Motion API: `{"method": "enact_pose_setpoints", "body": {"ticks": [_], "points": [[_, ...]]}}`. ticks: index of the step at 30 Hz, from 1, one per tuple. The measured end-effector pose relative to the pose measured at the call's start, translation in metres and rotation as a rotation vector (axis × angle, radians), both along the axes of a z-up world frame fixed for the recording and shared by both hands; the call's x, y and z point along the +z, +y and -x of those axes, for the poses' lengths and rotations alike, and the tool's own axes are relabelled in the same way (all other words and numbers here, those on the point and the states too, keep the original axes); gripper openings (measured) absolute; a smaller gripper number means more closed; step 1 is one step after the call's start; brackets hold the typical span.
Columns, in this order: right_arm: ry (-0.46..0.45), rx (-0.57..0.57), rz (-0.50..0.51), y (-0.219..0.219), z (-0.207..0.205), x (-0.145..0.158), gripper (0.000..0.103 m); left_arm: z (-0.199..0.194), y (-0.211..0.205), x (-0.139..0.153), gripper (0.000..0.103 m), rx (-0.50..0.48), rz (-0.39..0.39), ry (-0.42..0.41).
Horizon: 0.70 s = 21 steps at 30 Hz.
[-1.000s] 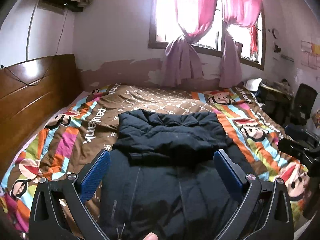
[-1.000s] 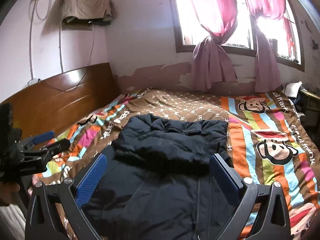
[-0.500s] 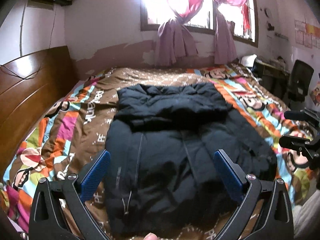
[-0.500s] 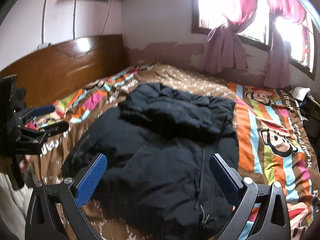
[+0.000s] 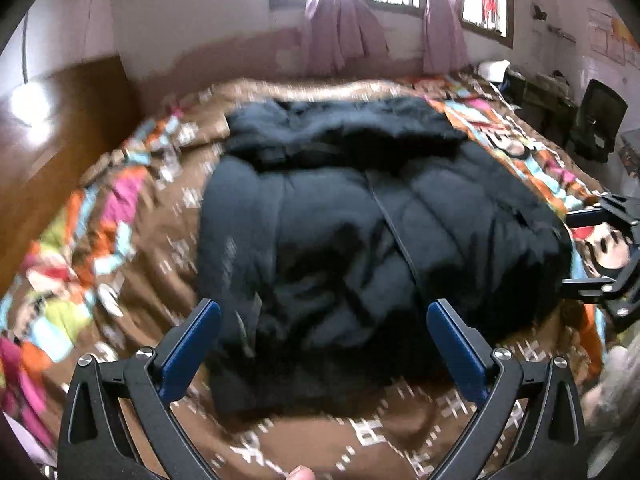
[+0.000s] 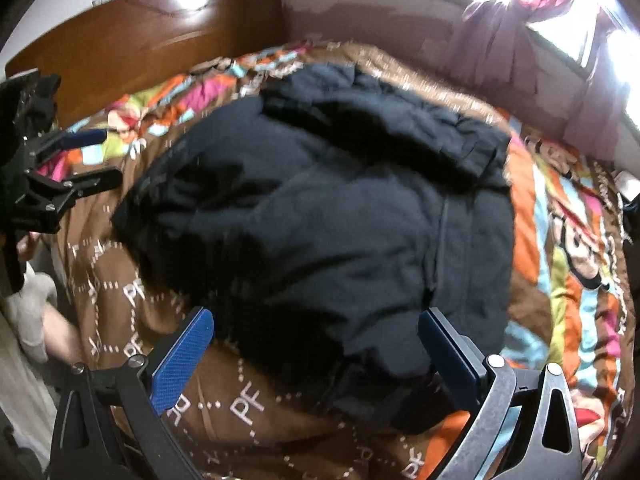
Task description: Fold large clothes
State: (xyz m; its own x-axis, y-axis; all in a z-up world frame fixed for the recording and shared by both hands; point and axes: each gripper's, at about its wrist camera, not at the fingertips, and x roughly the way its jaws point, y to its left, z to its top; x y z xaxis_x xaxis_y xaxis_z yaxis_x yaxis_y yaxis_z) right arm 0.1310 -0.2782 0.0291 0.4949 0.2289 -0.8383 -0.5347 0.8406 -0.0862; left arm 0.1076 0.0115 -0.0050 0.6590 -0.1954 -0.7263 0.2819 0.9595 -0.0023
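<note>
A dark padded jacket [image 5: 360, 232] lies in the middle of the bedspread [image 6: 248, 400], which carries repeated "PF" lettering. The left gripper [image 5: 324, 344] and right gripper [image 6: 316, 344] hover at its near edge, jaws spread wide, holding nothing.

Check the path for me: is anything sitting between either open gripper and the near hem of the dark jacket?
Nothing visible. The left gripper and right gripper both hang open over the dark puffer jacket, which lies on the patterned bedspread. Only bare bedspread borders its near hem.
</note>
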Motion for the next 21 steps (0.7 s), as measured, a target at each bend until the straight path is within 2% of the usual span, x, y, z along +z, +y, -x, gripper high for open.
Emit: {"method": "enact_pose_setpoints", "body": {"ticks": [4, 10, 15, 18, 21], "points": [[0.073, 0.013, 0.046, 0.002, 0.002, -0.027, 0.103, 0.000, -0.003, -0.029, 0.101, -0.016, -0.016, 0.130], [0.152, -0.001, 0.092, -0.005, -0.001, -0.056, 0.103, 0.009, -0.018, -0.050, 0.101, -0.082, -0.155, 0.129], [0.151, 0.021, 0.134, -0.003, -0.001, -0.064, 0.103, 0.012, -0.018, -0.067, 0.101, -0.106, -0.229, 0.105], [0.137, 0.039, 0.193, 0.001, 0.000, -0.073, 0.103, 0.007, -0.015, -0.082, 0.101, -0.101, -0.272, 0.129], [0.122, 0.046, 0.240, 0.005, 0.000, -0.082, 0.103, 0.001, -0.012, -0.090, 0.101, -0.090, -0.279, 0.162]]}}
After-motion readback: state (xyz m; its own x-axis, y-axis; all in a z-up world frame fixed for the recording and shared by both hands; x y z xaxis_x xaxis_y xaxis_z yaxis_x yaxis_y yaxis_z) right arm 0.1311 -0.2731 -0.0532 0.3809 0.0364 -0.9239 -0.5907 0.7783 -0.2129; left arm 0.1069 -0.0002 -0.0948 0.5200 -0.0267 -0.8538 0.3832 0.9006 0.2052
